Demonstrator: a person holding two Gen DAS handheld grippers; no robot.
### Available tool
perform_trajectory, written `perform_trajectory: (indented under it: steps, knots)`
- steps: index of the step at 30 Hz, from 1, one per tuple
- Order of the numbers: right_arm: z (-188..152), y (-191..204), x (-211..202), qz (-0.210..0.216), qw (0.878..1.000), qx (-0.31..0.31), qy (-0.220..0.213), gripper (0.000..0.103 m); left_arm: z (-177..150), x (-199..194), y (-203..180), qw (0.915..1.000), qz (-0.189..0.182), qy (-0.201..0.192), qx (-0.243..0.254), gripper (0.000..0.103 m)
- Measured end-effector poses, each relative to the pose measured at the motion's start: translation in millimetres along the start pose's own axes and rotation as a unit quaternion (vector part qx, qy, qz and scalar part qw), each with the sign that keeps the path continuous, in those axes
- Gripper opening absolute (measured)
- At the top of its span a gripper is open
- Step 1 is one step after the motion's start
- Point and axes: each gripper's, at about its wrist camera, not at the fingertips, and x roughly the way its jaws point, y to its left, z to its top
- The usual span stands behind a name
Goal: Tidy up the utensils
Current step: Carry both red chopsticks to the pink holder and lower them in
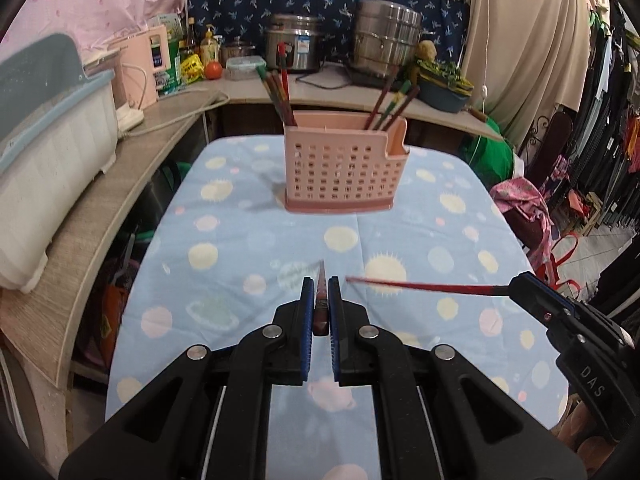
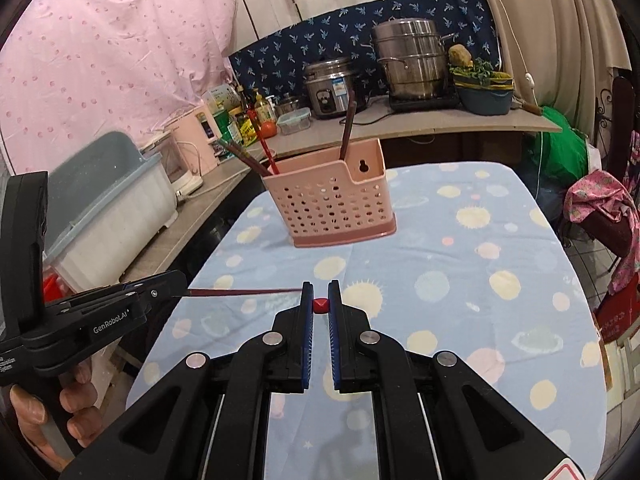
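Observation:
A pink perforated utensil holder (image 1: pixel 340 168) (image 2: pixel 332 204) stands on the table's blue planet-print cloth (image 1: pixel 240 240) (image 2: pixel 440 260), with several chopsticks leaning in its left and right ends. My left gripper (image 1: pixel 321 284) (image 2: pixel 180 284) is shut on a dark red chopstick (image 1: pixel 321 300) (image 2: pixel 244 291) that points ahead toward the holder. Shut as well, my right gripper (image 2: pixel 320 288) (image 1: pixel 516 286) grips a red chopstick (image 2: pixel 320 305) (image 1: pixel 420 286), seen end-on in its own view. Both grippers hang above the near part of the table, well short of the holder.
A curved counter (image 1: pixel 100 208) runs along the left and back with a white and blue bin (image 1: pixel 52 140), a pink appliance (image 1: pixel 140 68), bottles, a rice cooker (image 1: pixel 296 44), a steel steamer pot (image 1: pixel 386 40) and a bowl of greens (image 1: pixel 444 88). Clothes hang at the right. A hand (image 2: pixel 72 400) holds the left gripper.

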Motion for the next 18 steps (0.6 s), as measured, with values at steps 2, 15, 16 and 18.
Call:
perform_trajectory:
  steps: [2, 15, 16, 18]
  knots:
    - [14, 0, 2, 0.0, 1.0, -0.003, -0.013, 0.007, 10, 0, 0, 0.9999, 0.002, -0.01, 0.003, 0.007]
    - [98, 6, 20, 0.019, 0.997, -0.01, -0.071, 0.007, 91, 5, 1, 0.9984, 0.002, -0.055, 0.012, 0.007]
    - [106, 7, 21, 0.022, 0.997, -0.009, -0.078, 0.007, 98, 4, 2, 0.9981, 0.001, -0.061, 0.011, 0.007]
    - [123, 9, 22, 0.026, 0.995, -0.008, -0.093, 0.007, 114, 0, 2, 0.9973, -0.003, -0.073, 0.009, 0.007]
